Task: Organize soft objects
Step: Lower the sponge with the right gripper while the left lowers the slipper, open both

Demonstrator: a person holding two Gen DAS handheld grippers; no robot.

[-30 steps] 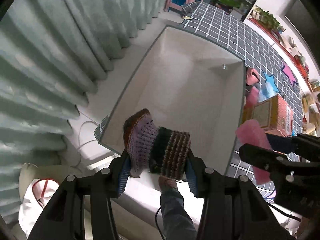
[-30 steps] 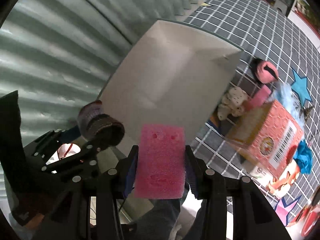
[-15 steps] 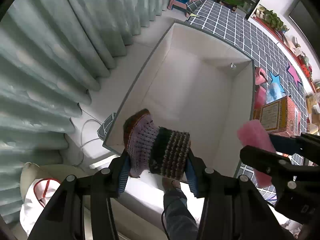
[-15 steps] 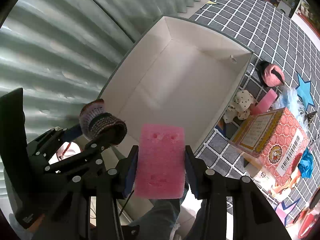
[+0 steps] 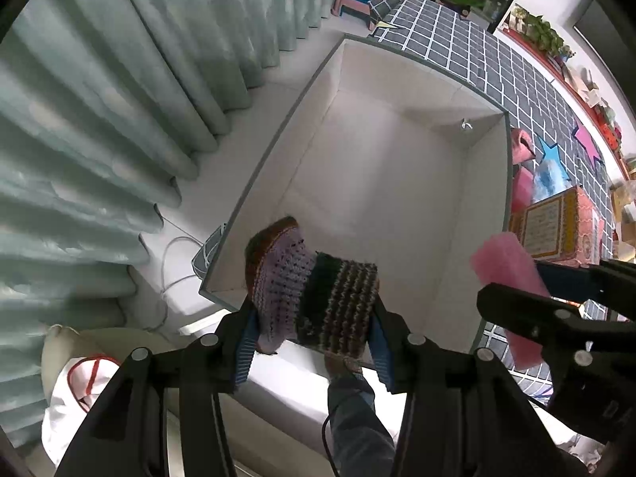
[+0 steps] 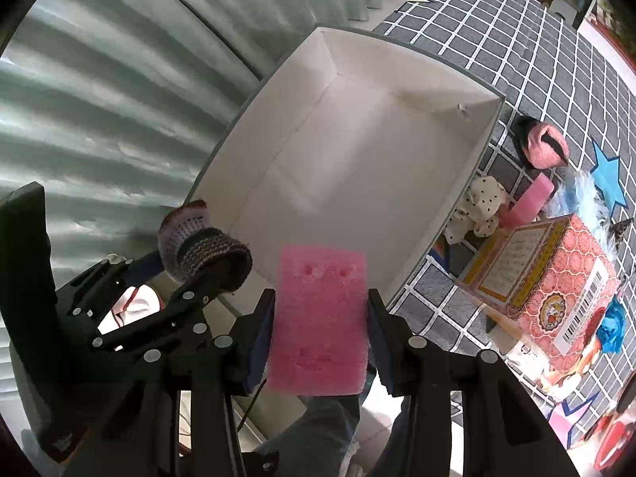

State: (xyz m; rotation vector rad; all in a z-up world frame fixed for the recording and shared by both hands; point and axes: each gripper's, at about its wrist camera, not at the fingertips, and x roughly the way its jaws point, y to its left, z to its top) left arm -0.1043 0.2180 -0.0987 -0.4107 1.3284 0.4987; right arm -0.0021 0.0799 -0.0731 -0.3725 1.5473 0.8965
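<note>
Overhead, both grippers point steeply down above a white open box (image 5: 397, 183) standing on a grey checked mat (image 6: 528, 39) beside pale green curtains (image 5: 99, 91). The left gripper (image 5: 314, 330) has its fingers closed partway on a knitted sock (image 5: 310, 294), purple at one end and striped dark at the other, held over the box's near rim. The right gripper (image 6: 320, 326) has its fingers pressed against both sides of a pink sponge (image 6: 320, 318), held upright near the same rim. Inside, the box holds nothing visible. Just beside its right wall lie a spotted cream cloth (image 6: 479, 210), a second pink block (image 6: 526, 200), a pink knitted item (image 6: 544, 147) and a patterned orange carton (image 6: 556, 274).
</note>
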